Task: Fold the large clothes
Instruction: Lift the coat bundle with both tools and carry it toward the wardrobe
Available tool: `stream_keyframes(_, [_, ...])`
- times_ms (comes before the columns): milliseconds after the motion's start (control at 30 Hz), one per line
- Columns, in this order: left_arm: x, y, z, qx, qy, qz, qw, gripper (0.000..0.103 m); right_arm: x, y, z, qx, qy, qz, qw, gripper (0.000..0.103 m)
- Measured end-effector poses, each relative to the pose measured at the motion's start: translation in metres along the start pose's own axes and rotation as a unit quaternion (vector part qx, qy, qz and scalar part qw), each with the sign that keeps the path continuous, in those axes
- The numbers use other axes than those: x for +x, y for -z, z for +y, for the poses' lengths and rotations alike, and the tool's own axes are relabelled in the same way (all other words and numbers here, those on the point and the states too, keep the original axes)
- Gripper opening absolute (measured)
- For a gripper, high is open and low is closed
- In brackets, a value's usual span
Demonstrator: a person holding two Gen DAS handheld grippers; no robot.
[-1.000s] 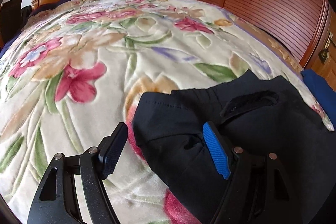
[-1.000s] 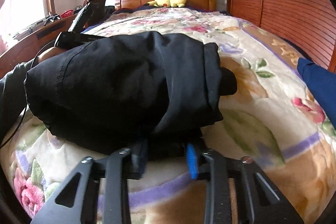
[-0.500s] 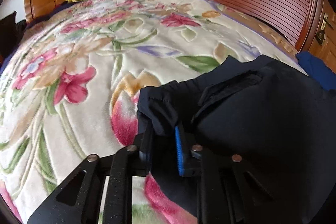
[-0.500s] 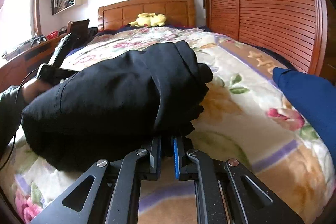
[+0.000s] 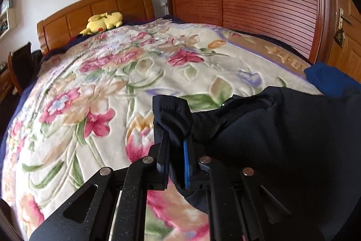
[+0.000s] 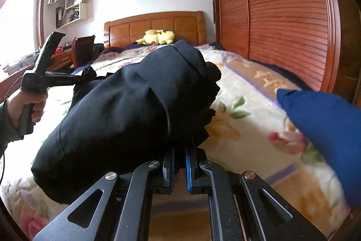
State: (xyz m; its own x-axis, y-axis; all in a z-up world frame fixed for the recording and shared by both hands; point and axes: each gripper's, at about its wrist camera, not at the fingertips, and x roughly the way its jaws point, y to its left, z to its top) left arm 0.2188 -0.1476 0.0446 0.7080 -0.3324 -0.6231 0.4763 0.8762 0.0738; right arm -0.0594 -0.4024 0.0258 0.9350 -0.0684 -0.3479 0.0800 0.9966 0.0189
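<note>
While both claws pinch opposite edges, the black garment (image 6: 126, 110) hangs between them above the floral blanket (image 5: 94, 87): left gripper (image 5: 177, 150) at 9 o'clock, right gripper (image 6: 179, 162) at 6 o'clock, likely to spread it for folding.

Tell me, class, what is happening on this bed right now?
A person holds a two-finger gripper in each hand. The left gripper and the right gripper are each clamped on an edge of a dark navy fabric garment, its gripped edges lifted off the floral blanket. A blue cloth lies to the right.
</note>
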Motion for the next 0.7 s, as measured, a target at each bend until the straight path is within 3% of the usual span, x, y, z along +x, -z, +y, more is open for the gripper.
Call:
stream_keyframes(167, [-0.01, -0.023, -0.023, -0.007, -0.003, -0.008, 0.9999, 0.01, -0.018, -0.018, -0.017, -0.023, 0.006, -0.016, 1.0, 0.007])
stream_keyframes(333, [-0.022, -0.062, -0.071, 0.006, 0.011, -0.043, 0.999, 0.009, -0.045, -0.036, -0.051, -0.052, 0.045, -0.037, 0.997, 0.006])
stream_keyframes(533, [-0.026, -0.134, -0.165, 0.037, 0.052, -0.089, 0.994, 0.009, -0.089, -0.055, -0.111, -0.065, 0.118, -0.057, 0.989, 0.006])
stream_keyframes(700, [-0.017, -0.172, -0.243, 0.052, 0.096, -0.107, 0.9882, 0.009, -0.123, -0.053, -0.157, -0.069, 0.184, -0.048, 0.979, 0.006])
